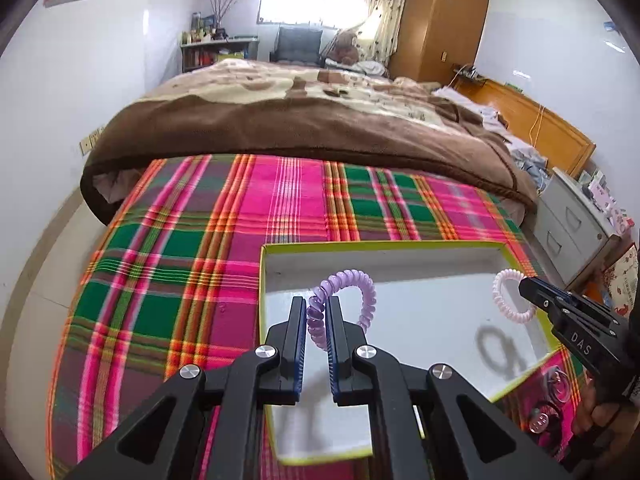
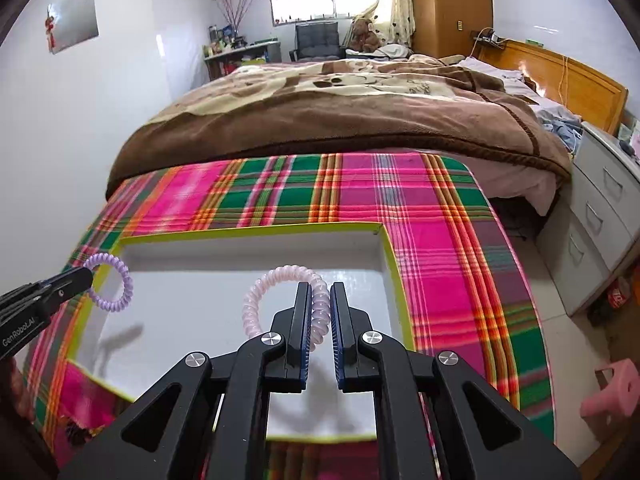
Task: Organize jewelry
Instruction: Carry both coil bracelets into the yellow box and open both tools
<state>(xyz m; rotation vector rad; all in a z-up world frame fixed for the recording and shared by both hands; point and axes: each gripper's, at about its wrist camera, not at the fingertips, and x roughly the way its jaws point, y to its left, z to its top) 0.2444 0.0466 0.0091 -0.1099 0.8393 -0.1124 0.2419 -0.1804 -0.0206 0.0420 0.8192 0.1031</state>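
Note:
My left gripper (image 1: pixel 317 306) is shut on a purple spiral hair tie (image 1: pixel 362 292) and holds it above the white tray with a yellow-green rim (image 1: pixel 264 280). My right gripper (image 2: pixel 320 292) is shut on a pale pink spiral hair tie (image 2: pixel 260 300) over the same tray (image 2: pixel 386 264). The right gripper (image 1: pixel 524 284) with the pink tie (image 1: pixel 506 300) shows at the right of the left wrist view. The left gripper (image 2: pixel 86 276) with the purple tie (image 2: pixel 116 288) shows at the left of the right wrist view.
The tray lies on a pink and green plaid cloth (image 1: pixel 180 248) covering a table. More hair ties (image 1: pixel 552 400) lie on the cloth by the tray's near right corner. A bed with a brown blanket (image 1: pixel 300 120) stands behind. Grey drawers (image 2: pixel 600 232) stand at right.

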